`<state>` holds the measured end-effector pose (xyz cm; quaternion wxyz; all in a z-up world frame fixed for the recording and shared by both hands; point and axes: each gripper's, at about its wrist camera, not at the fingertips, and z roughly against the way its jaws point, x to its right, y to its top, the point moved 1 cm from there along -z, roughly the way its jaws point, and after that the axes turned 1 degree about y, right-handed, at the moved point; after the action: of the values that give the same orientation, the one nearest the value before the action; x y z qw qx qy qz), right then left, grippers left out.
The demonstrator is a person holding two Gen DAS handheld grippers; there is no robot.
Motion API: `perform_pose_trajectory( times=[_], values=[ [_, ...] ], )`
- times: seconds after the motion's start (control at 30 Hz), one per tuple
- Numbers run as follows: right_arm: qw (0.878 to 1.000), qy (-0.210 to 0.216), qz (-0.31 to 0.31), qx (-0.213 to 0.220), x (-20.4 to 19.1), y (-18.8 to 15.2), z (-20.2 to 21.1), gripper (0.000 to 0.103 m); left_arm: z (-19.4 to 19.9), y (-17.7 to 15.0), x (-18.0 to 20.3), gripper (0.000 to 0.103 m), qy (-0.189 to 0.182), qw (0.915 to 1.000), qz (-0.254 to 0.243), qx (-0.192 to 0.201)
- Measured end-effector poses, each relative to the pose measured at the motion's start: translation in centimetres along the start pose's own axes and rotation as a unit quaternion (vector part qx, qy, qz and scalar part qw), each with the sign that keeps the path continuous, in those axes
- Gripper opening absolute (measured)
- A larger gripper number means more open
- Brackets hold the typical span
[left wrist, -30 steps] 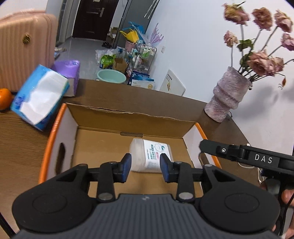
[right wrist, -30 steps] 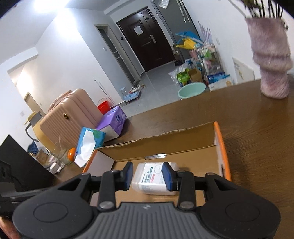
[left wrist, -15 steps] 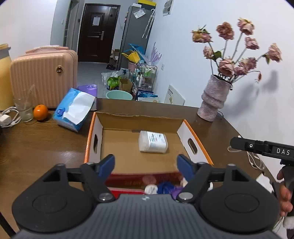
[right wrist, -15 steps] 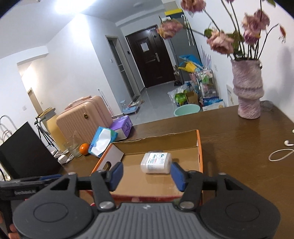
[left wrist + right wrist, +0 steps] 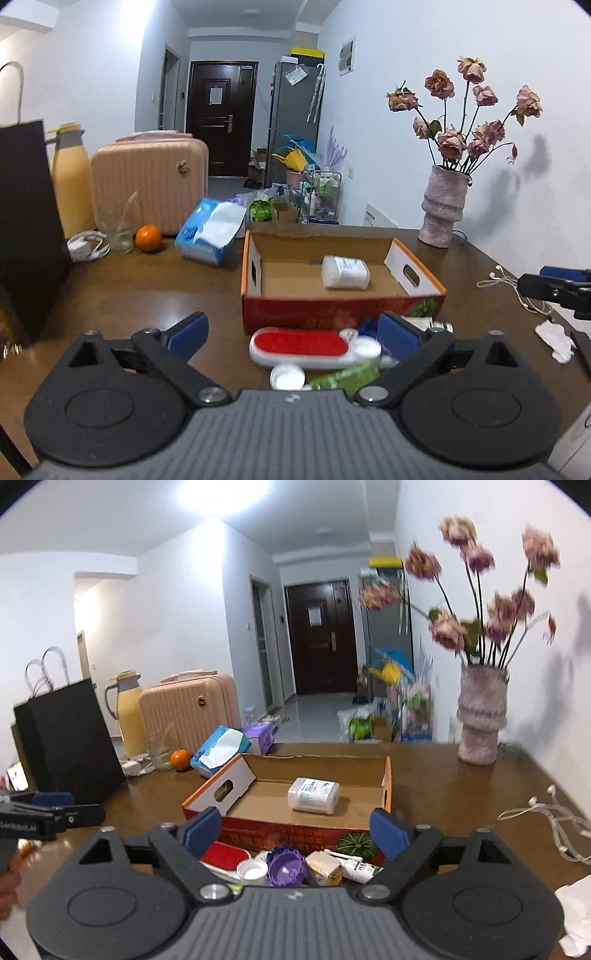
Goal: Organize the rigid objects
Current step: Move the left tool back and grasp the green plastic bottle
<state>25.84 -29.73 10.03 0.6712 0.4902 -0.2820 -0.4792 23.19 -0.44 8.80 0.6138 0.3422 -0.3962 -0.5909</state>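
1. Broadly, a brown wooden table (image 5: 147, 288) carries everything; its far edge faces a hallway with a dark door (image 5: 221, 118).
2. Black paper bag (image 5: 70, 738) stands at the table's left edge; pink suitcase (image 5: 147, 184) and yellow thermos jug (image 5: 72, 184) stand along the far-left edge.
3. Open cardboard box (image 5: 417, 275), orange-rimmed with a red front wall, sits mid-table, nearer the far edge. One white plastic container (image 5: 345, 272) lies on its side on the box floor, toward the far wall, touching no side wall.
4. Vase of dried roses (image 5: 443, 206) stands near the far-right corner, well apart from the box.
5. Left gripper (image 5: 291, 332): jaws have just been opening and stand wide apart, nothing clamped. Right gripper (image 5: 295, 829): jaws likewise just been opening, wide, nothing held. Each shows at the edge of the other's view.
6. Blue tissue pack (image 5: 210, 230) lies just left of the box's far-left corner; a purple pack (image 5: 260, 736) lies behind it.
7. Loose items are clustered on the table against the box's front wall: red-and-white lint brush (image 5: 299, 349), purple cap (image 5: 286, 866), white round lid (image 5: 288, 376), green tube (image 5: 343, 376), small carton (image 5: 323, 867), small white bottle (image 5: 356, 867); some touch.
8. Orange (image 5: 148, 238), a glass (image 5: 120, 236) and a white charger (image 5: 86, 245) sit near the far-left edge; white earphones (image 5: 546, 808) lie near the right edge.
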Motion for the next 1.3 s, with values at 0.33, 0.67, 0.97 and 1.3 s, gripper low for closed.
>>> perform_pose_trajectory(
  times=[0.33,0.67,0.97,1.3],
  values=[
    [0.996,0.004,0.051,0.068,-5.8,-8.1,4.9,0.103,5.4,-9.3,-2.4,0.103,-0.003,0.9979,0.055,0.034],
    [1.0,-0.025,-0.008,0.017,-6.3,-12.0,3.2,0.103,4.3,-12.4,-3.2,0.103,0.001,0.9991,0.042,-0.004],
    [0.997,-0.048,-0.038,-0.047,-4.4,-12.1,-1.0,0.102,-1.1,-11.0,-2.0,0.103,-0.033,0.9991,0.01,-0.026],
    [0.995,-0.07,-0.035,-0.068,-2.1,-10.2,-6.7,0.078,-9.5,-7.1,1.9,0.07,-0.12,0.9881,-0.09,-0.032]
  ],
)
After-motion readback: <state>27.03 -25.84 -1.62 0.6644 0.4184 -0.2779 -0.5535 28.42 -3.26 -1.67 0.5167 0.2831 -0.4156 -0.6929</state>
